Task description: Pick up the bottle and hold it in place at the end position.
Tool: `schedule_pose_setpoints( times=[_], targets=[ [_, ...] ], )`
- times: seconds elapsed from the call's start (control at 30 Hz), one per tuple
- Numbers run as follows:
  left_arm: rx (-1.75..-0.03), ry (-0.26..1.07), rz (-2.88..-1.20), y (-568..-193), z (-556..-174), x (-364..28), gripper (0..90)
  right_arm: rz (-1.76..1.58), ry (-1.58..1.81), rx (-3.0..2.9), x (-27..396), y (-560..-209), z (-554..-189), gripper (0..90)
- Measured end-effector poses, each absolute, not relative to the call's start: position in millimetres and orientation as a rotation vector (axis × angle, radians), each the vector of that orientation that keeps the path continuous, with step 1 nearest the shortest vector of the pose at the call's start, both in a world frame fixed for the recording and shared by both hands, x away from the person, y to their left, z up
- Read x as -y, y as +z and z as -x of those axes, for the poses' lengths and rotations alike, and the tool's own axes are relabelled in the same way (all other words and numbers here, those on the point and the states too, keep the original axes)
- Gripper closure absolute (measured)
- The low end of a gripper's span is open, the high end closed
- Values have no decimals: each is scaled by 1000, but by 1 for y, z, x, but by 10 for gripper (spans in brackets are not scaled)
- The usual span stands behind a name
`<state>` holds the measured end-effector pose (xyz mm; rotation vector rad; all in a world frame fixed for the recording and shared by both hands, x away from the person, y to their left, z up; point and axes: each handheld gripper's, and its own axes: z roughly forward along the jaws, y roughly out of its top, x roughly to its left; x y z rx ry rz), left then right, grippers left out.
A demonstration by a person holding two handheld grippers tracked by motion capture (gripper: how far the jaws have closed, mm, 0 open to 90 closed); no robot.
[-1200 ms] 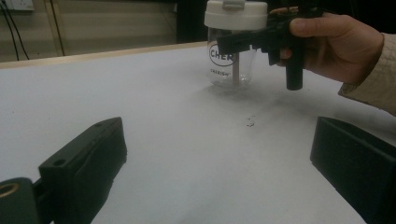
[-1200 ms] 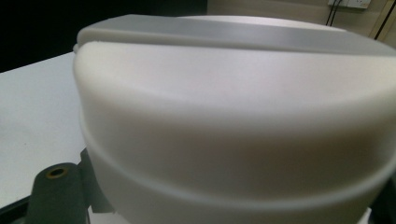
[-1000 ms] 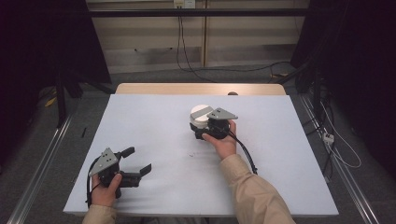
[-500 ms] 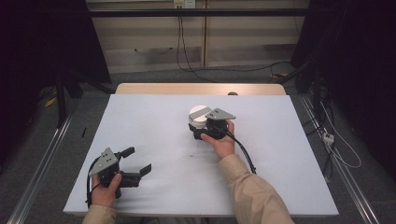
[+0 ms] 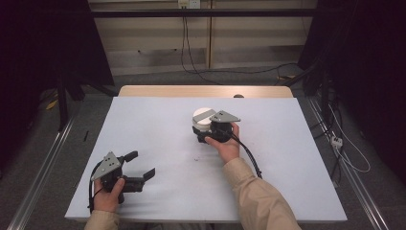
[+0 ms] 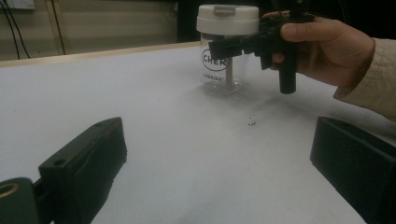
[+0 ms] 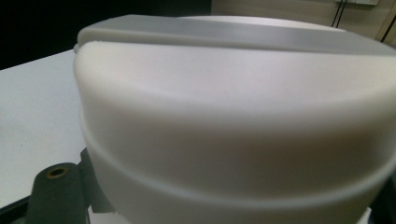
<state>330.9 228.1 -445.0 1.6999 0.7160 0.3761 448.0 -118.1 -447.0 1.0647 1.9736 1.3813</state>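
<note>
Right gripper (image 5: 207,135) is clamped around the clear jar (image 6: 223,67) just beneath its white lid (image 6: 227,19); the jaws stand one on either side of the glass, and my hand wraps the gripper body from the near side. I judge the grip sits high so that the lid's rim rests above the jaws and the jar cannot slip downward. The jar stands upright on the table (image 5: 158,120), a little past centre and toward the far edge, with its base apparently in contact with the surface. In the right gripper view the lid (image 7: 233,107) sits very close to the lens — consistent with a close, level hold.

Left gripper (image 5: 139,165) rests low near the near-left corner, well apart from the jar, its jaws spread wide with nothing between them. I judge it is parked there to keep the working area free.

Surface: a pale, matte sheet laid over a wooden top, whose far strip (image 5: 206,91) shows bare. A small dark speck (image 6: 251,123) lies near the jar. Beyond the table — a light wall with trailing cables (image 5: 184,52), dark curtains on both sides, grey floor.
</note>
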Motion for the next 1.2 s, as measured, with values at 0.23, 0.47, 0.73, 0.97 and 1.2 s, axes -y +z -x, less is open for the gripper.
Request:
schedule_pose_setpoints(
  times=[0.23,0.47,0.73,0.97,1.2],
  targets=[
    [-718,377,-1700,-445,-331,-228,34,-1065,1381,-1976,117,-448,-449,183],
    [-717,376,-1703,-445,-331,-228,34,-1061,1381,-1981,116,-451,-450,183],
    [-722,377,-1700,-445,-331,-228,34,-1051,1386,-1988,115,-453,-450,184],
    [-724,380,-1702,-445,-331,-228,34,-1027,1379,-2001,115,-454,-448,183],
    [-740,374,-1705,-444,-333,-225,36,-1005,1387,-2017,118,-454,-448,183]
  ],
)
